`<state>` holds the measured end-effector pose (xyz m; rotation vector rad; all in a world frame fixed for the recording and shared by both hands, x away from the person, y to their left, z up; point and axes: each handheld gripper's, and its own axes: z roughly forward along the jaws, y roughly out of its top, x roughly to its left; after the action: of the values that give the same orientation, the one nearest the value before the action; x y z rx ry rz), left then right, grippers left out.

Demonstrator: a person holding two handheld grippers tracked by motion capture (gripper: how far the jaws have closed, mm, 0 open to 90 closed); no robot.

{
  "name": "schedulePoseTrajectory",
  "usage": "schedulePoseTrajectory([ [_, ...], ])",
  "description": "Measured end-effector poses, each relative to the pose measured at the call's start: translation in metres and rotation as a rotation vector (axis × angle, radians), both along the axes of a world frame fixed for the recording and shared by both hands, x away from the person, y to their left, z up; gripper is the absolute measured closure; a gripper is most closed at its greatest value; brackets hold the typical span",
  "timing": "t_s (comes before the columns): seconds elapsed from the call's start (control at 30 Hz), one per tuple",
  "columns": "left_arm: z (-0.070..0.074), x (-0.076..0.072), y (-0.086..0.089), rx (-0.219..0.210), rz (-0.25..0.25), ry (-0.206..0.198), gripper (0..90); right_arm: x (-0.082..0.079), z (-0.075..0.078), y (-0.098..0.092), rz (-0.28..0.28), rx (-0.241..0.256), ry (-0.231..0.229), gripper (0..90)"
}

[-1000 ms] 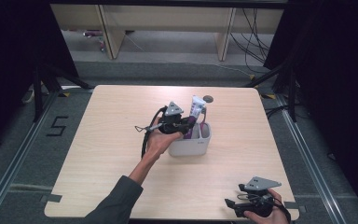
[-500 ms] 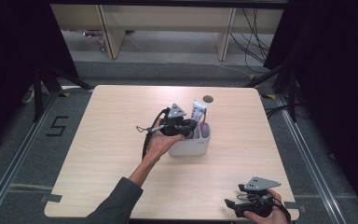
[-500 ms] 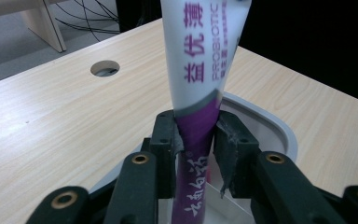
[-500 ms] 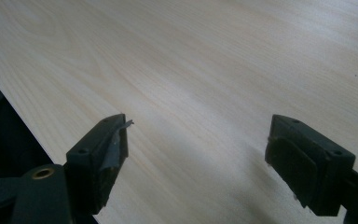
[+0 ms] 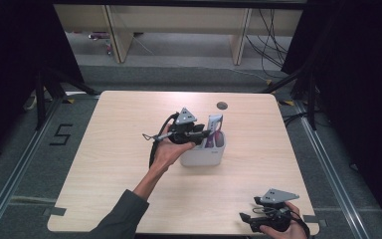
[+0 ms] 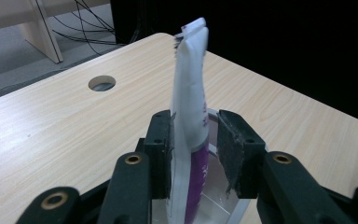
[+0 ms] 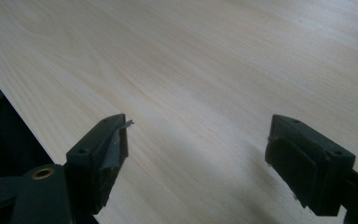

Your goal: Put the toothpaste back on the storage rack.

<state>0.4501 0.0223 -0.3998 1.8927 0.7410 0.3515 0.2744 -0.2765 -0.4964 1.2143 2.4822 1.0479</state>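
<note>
L gripper at tube in white bin; R gripper idle at near-right table edge.

High view: L gripper [image 5: 206, 133] sits over the white bin [image 5: 202, 157] mid-table, jaws at the tube [image 5: 214, 128], which stands upright in the bin, crimped end up. Vs 1 s ago, L hand [image 5: 166, 152] and gripper have shifted slightly toward the bin; tube and bin unmoved. R gripper [image 5: 245, 219] unchanged, low at the table [image 5: 119, 164] front-right corner, held in R hand [image 5: 291, 230].
L gripper view: white/purple tube [image 6: 189, 116] between the pads [image 6: 161, 149]; left pad touching it, right pad w/ a small gap, so jaws narrow, not clamped. Bin rim [image 6: 242, 210] below. Cable hole [image 6: 101, 83] beyond.
R gripper view: R gripper [image 7: 196, 154] jaws wide apart, nothing between, over bare wood.
</note>
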Motion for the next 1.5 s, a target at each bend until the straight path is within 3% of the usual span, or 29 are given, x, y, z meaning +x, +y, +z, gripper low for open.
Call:
schedulePoseTrajectory([
  [0.27, 0.002, -0.002, 0.006, -0.004, 0.005, 0.010, 60.3, 0.001, 0.000, -0.001, 0.009, -0.006, -0.017, 21.3],
  [0.4, 0.005, -0.004, 0.010, -0.004, -0.008, -0.017, 58.3, 0.001, 0.000, -0.001, 0.007, -0.006, -0.020, 21.3],
  [0.67, 0.008, -0.008, 0.019, -0.018, -0.018, 0.002, 56.4, 0.001, 0.000, -0.001, 0.006, -0.006, -0.020, 21.3],
  [0.8, 0.009, -0.011, 0.022, 0.004, 0.000, 0.010, 53.3, 0.001, 0.000, -0.002, 0.005, -0.007, -0.021, 21.3],
  [0.83, 0.008, -0.011, 0.023, -0.010, 0.001, 0.007, 52.7, 0.001, 0.000, -0.002, 0.005, -0.007, -0.021, 21.3],
  [0.93, 0.008, -0.012, 0.025, -0.024, -0.007, 0.024, 47.0, 0.001, 0.000, -0.002, 0.006, -0.006, -0.021, 21.3],
  [1.23, 0.011, -0.019, 0.034, -0.012, 0.023, 0.052, 26.4, 0.001, 0.000, -0.001, 0.004, -0.006, -0.021, 21.3],
  [1.5, 0.011, -0.025, 0.043, -0.013, 0.019, 0.062, 19.5, 0.001, 0.000, -0.001, 0.004, -0.007, -0.020, 21.3],
])
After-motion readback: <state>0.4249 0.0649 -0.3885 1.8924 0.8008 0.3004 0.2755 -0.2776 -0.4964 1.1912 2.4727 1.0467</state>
